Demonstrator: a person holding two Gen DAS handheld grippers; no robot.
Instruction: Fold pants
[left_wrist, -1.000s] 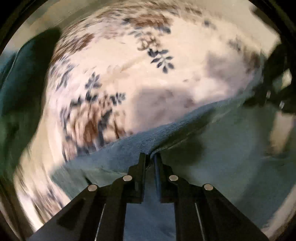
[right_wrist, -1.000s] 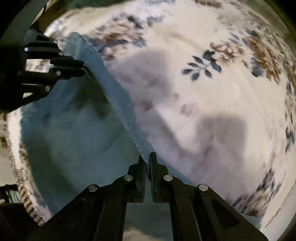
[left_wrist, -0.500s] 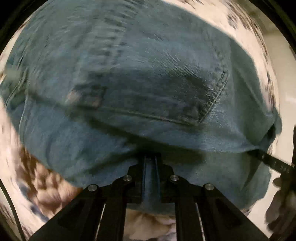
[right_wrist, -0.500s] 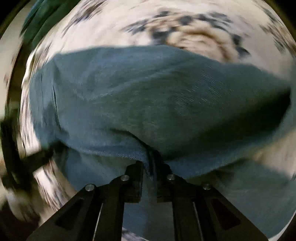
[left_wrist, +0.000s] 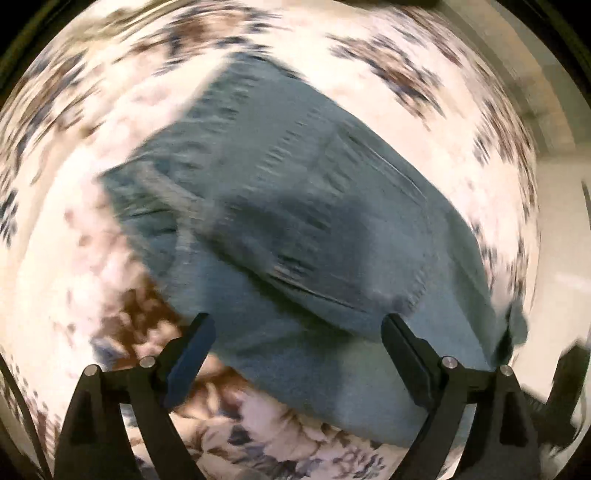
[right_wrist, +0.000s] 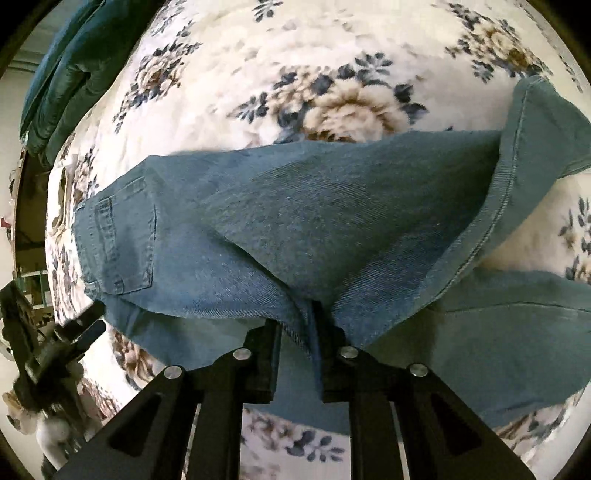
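Note:
The blue denim pants (left_wrist: 295, 229) lie folded over on a floral bedspread (left_wrist: 59, 258), back pocket up. My left gripper (left_wrist: 295, 354) is open, its fingers spread wide just above the near edge of the pants, holding nothing. In the right wrist view the pants (right_wrist: 295, 221) fill the middle, with a hem flap (right_wrist: 532, 122) turned up at the right. My right gripper (right_wrist: 299, 325) is shut on a pinched fold of the denim. The left gripper also shows in the right wrist view (right_wrist: 81, 328) at the pants' left edge.
The floral bedspread (right_wrist: 295, 55) surrounds the pants. A dark teal garment or cushion (right_wrist: 62, 77) lies at the bed's far left corner. The bed edge and pale floor (left_wrist: 561, 229) show at the right of the left wrist view.
The pants were carried over and laid down on themselves. My left gripper has opened and let go of the denim. My right gripper still pinches its fold.

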